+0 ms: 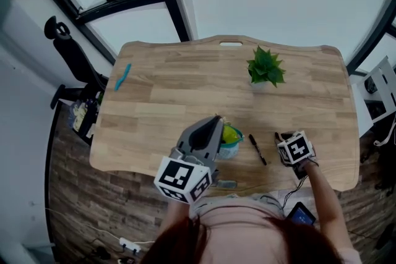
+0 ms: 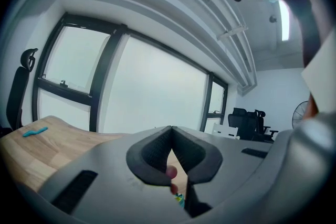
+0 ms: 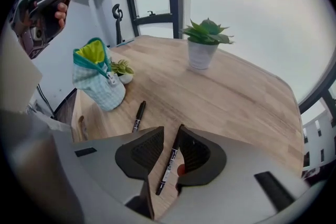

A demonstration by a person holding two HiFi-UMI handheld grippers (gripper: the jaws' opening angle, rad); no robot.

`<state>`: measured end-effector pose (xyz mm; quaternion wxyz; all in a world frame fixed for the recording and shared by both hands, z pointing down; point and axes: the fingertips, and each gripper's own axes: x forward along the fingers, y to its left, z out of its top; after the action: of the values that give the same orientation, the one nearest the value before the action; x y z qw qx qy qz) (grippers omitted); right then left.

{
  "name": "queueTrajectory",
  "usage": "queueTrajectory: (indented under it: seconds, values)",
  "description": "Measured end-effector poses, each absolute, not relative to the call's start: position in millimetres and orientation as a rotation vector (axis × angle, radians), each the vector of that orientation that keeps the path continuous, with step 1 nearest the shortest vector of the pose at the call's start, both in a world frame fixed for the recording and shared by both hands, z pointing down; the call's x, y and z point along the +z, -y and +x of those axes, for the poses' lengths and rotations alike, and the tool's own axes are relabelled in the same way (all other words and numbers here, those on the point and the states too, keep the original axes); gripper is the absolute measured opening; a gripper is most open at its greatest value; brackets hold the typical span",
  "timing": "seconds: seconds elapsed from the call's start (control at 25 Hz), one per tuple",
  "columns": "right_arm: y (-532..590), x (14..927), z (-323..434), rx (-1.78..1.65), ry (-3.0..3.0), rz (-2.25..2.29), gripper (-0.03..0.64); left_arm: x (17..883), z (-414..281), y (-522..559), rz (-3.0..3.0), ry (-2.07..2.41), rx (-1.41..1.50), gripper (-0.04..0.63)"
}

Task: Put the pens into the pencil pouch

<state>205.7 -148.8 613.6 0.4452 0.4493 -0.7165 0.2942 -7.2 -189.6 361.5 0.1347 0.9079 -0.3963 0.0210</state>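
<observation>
A teal-and-white checked pencil pouch point(image 3: 97, 83) stands upright with its mouth open, showing a yellow-green lining; in the head view the pouch point(image 1: 231, 138) is near the table's front. One black pen point(image 3: 138, 115) lies on the wood right of it, also seen as the pen point(image 1: 257, 149). A second black pen point(image 3: 169, 162) lies on the table between the jaws of my right gripper point(image 3: 171, 131), which points steeply down, open, with a gap to the left pad. My left gripper point(image 1: 216, 119) hovers just left of the pouch, held level; its tips point(image 2: 171, 128) meet with nothing visibly held.
A potted green plant point(image 1: 266, 68) stands at the back right of the wooden table point(image 1: 173, 89). A tiny plant point(image 3: 122, 67) sits behind the pouch. A teal object point(image 1: 122, 76) lies at the far left. An office chair point(image 1: 68, 49) stands off the left edge.
</observation>
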Motion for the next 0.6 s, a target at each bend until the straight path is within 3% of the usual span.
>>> queueTrajectory:
  seconds: [0.48, 0.6]
  values:
    - [147, 666, 221, 0.943, 1.666, 1.033, 0.101, 380, -9, 203, 2.570, 1.189, 0.093, -0.002]
    - [147, 669, 225, 0.913, 1.641, 1.038, 0.057, 381, -9, 203, 2.566, 1.189, 0.098, -0.002]
